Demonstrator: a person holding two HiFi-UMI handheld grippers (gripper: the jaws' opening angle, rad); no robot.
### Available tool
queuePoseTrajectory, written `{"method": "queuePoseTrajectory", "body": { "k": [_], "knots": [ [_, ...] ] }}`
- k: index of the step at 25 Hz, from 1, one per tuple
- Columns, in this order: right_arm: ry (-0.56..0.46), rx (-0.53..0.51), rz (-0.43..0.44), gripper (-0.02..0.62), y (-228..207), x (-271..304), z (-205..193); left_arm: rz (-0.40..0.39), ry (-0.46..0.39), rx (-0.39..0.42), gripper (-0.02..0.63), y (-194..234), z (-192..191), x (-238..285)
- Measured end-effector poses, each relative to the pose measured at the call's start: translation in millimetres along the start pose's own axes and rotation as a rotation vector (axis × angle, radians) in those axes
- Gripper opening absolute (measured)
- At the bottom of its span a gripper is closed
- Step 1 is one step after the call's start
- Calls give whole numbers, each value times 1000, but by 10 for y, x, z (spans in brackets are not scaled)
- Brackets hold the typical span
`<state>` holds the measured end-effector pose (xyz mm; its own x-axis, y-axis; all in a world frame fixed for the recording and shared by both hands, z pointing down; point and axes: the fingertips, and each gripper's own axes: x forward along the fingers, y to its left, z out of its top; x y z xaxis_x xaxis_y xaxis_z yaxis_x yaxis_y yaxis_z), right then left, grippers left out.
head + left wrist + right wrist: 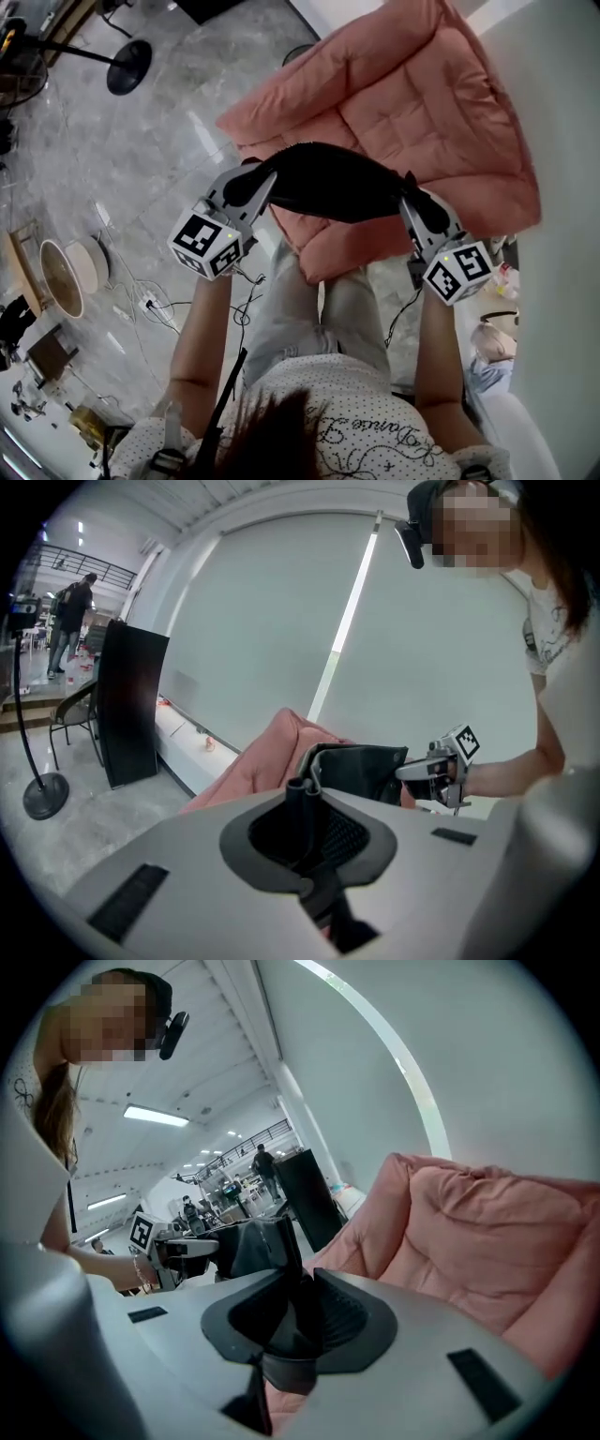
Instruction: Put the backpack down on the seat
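- Left gripper (pixel 255 180) sits at one end of the black backpack (pixel 328 187), its jaws squeezed almost together on a thin strap or edge of the bag; in the left gripper view that dark strip stands upright between the pads.
- My right gripper (pixel 411 199) holds the other end, its jaws about halfway apart and clamped on a thicker fold of the bag's fabric, which fills the gap between the pads in the right gripper view.
- So the backpack hangs stretched between my two tools, one on each side of it, with its body bulging away from me.
- From the head view the bag lies over the front part of the pink padded seat (pixel 441 122), and the cushion's front edge shows just below it, on my side.
- I cannot tell whether the bottom of the bag touches the cushion.
- Each gripper view shows the other gripper across the bag, with the pink cushion rising behind and beside it.
- Both tools point away from me towards the seat.
- My legs in light trousers (pixel 309 319) stand just in front of the seat, below the bag in the head view.
- On the grey floor (pixel 169 141) to my left I see cables (pixel 150 305) and, further off, a stand with a round black base (pixel 129 66), well apart from the seat.
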<state>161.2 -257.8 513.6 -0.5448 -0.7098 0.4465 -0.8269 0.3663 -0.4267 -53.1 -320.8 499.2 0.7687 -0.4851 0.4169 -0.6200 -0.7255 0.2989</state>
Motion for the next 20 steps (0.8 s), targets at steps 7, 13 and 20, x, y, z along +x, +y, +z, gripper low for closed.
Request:
{"method": "queuePoseTrajectory", "body": {
  "k": [7,13,20],
  "knots": [
    [109,22,-17,97,-566,129,-653,14,73,-3,28,-20,-627,484],
    [184,50,-54,95,-911,440,-1133,29,164,-1,28,141,-1111,771],
    [253,73,-100,97,-1143,629,-1611,38,246,-18,29,267,-1635,981]
  ]
}}
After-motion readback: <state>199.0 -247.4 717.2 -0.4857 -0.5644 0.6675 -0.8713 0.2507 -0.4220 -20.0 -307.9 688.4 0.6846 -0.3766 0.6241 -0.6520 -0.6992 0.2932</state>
